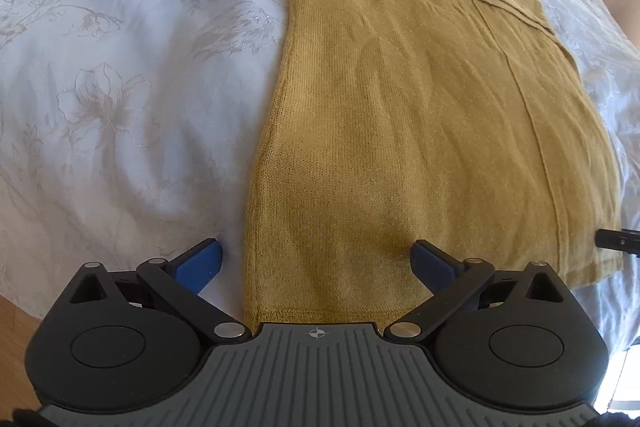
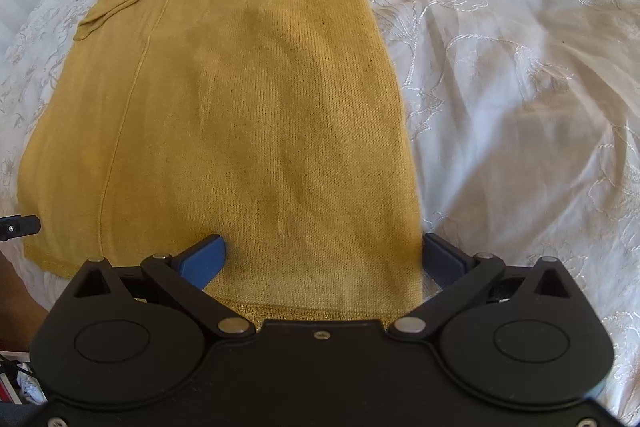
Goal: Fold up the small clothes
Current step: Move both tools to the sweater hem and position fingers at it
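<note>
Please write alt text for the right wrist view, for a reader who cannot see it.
A mustard-yellow knit garment lies flat on a white floral-embroidered bedspread, its sides already folded in. The right gripper sits open at the near hem, straddling the garment's right corner, and the tip of the left gripper shows at the left edge.

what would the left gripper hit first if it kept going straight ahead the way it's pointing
Most likely the mustard knit garment: the left gripper has its jaws open at the hem, one side over the floral bedspread. Its height above the fabric is unclear.
</note>
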Action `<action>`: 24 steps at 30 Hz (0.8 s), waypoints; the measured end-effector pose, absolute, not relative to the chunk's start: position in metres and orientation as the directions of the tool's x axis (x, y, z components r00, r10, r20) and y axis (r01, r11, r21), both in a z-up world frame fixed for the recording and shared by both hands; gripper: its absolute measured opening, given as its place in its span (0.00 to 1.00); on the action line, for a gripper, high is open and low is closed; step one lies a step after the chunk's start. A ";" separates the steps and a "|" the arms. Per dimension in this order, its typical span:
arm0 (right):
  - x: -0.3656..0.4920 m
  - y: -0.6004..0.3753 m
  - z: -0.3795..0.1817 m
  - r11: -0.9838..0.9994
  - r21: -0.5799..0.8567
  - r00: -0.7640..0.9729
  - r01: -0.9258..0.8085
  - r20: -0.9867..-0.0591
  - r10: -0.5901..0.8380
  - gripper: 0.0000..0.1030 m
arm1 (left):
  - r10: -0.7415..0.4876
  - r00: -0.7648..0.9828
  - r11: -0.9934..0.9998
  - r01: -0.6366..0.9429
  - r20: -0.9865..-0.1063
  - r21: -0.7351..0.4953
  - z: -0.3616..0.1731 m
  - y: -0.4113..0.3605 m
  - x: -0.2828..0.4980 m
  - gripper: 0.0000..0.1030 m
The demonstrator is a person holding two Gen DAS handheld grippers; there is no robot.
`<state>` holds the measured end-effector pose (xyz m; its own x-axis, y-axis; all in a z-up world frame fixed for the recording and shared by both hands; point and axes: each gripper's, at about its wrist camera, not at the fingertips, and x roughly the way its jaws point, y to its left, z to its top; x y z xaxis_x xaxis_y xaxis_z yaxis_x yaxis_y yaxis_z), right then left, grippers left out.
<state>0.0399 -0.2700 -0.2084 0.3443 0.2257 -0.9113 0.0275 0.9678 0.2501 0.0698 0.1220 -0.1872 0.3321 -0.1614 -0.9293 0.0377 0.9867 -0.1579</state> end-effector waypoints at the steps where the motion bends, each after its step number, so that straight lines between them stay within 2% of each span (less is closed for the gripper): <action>1: 0.039 -0.270 -0.209 0.969 0.245 0.353 0.023 -0.909 0.222 1.00 | -0.162 0.323 0.987 0.037 -0.932 -0.159 -0.191 0.123 0.070 0.99; 16: 0.022 -0.264 -0.209 0.980 0.197 0.438 -0.006 -0.881 0.179 1.00 | -0.163 0.275 0.987 0.056 -0.948 -0.153 -0.212 0.119 0.076 1.00; 24: 0.019 -0.259 -0.208 0.984 0.175 0.470 0.016 -0.870 0.147 1.00 | -0.160 0.361 0.987 0.081 -0.919 -0.139 -0.214 0.117 0.054 1.00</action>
